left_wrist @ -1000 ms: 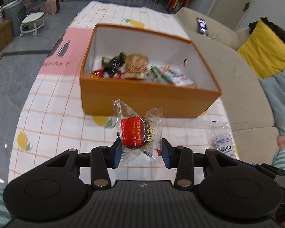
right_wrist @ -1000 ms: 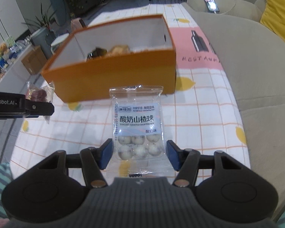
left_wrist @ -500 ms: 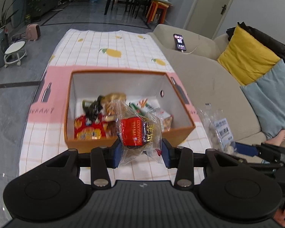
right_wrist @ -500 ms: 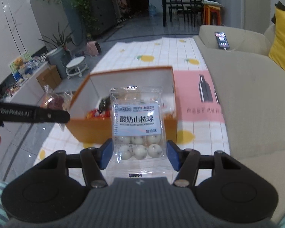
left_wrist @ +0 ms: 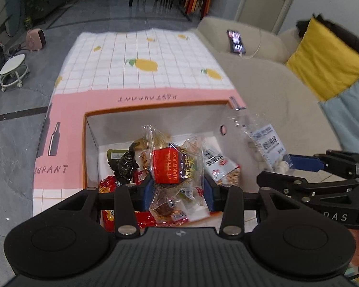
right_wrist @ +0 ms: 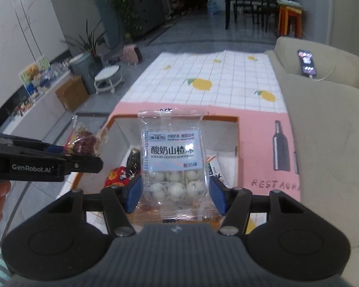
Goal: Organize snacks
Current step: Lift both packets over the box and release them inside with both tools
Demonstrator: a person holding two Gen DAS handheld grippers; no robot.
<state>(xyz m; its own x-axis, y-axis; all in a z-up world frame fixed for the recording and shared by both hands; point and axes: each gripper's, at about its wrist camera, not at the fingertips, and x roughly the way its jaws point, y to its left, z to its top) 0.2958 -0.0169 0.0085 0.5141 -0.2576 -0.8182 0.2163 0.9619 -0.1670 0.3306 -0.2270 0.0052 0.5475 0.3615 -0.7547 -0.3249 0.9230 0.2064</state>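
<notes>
Both tools hang over the open orange box (left_wrist: 155, 106) – the left tool (left_wrist: 178, 189) clamped on a red-labelled snack packet (left_wrist: 173, 167), the right tool (right_wrist: 174, 191) clamped on a yogurt hawthorn-ball packet (right_wrist: 173, 157) – so each drop lies straight below, the left looking nearer the box's middle.

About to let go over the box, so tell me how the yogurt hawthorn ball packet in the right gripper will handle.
The yogurt hawthorn packet is thin clear film, so probably floppy and rather slippery between the right gripper pads. The round balls sit low, so it likely drops bottom first into the orange box. It looks light.
</notes>
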